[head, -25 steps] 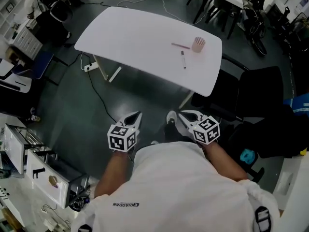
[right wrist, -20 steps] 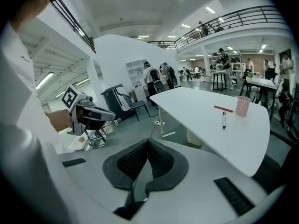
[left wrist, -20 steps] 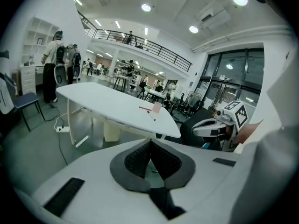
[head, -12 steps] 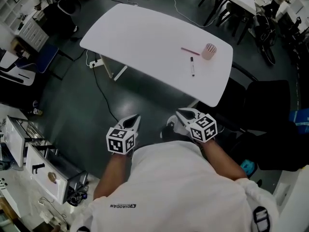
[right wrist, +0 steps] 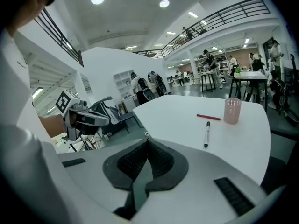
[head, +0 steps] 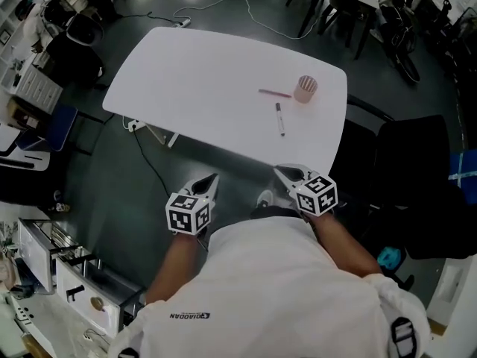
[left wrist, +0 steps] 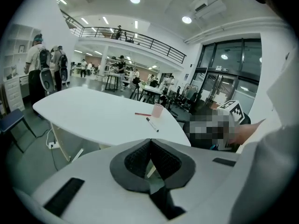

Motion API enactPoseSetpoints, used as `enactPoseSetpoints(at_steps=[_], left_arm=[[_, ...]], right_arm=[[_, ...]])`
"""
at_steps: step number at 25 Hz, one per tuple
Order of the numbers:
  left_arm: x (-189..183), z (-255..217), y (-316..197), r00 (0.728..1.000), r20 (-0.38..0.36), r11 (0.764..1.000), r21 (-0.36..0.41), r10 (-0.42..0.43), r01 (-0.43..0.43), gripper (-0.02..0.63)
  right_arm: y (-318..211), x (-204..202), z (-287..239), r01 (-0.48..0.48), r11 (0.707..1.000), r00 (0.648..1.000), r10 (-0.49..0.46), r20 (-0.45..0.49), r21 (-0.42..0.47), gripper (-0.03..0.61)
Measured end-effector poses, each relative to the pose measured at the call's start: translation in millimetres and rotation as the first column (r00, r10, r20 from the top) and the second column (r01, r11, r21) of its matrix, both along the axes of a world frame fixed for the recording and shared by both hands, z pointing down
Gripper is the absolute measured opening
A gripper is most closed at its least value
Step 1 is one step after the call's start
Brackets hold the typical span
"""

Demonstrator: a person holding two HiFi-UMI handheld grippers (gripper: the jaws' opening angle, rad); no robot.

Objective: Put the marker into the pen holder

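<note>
meanwhile, our left gripper (head: 211, 178) and right gripper (head: 282, 171), jaws together, hold nothing; marker (head: 280, 118), twelve o'clock, too small to detail.

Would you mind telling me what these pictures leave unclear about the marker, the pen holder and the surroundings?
- Pen holder contents: too small in the head view; its wall hides the inside in both gripper views.
- Marker print: too small in every view.
- Left gripper view: a mosaic patch covers what lies right of the table.
- Floor beneath the person: the torso hides it in the head view.
</note>
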State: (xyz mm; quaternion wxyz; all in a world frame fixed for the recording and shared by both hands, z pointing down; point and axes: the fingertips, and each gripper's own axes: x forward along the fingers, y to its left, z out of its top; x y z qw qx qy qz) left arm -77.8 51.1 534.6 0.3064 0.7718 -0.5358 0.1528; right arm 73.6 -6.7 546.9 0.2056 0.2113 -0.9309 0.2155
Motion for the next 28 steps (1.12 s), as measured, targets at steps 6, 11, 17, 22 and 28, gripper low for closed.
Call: enactPoseSetpoints(at_steps=[6, 11, 17, 22, 28], left_arm=[[33, 0, -95, 0.997, -0.031, 0.997, -0.023, 0.076, -0.077, 0.026], [63, -3, -156, 0.987, 0.000, 0.987, -0.004, 0.162, -0.162, 0.026], [79, 1, -198, 0.973, 0.027, 0.973, -0.026, 0.230, -0.230, 0.026], [81, 20, -212, 0.952, 0.065, 0.951, -0.091, 0.301, -0.294, 0.026], [54, 26, -248, 0.916, 0.096, 0.917, -0.130, 0.390, -0.376, 0.026]], right_arm=[[-71, 45, -5, -0.088, 0.996, 0.996, 0.088, 0.000, -0.011, 0.015], [-118, 77, 7, -0.150, 0.988, 0.989, 0.150, -0.014, -0.026, 0.015], [-149, 86, 30, -0.187, 0.980, 0.982, 0.185, -0.036, -0.070, 0.015], [-164, 90, 46, -0.245, 0.963, 0.970, 0.243, -0.032, -0.116, 0.015], [-181, 63, 67, -0.296, 0.946, 0.954, 0.289, -0.075, -0.128, 0.015]])
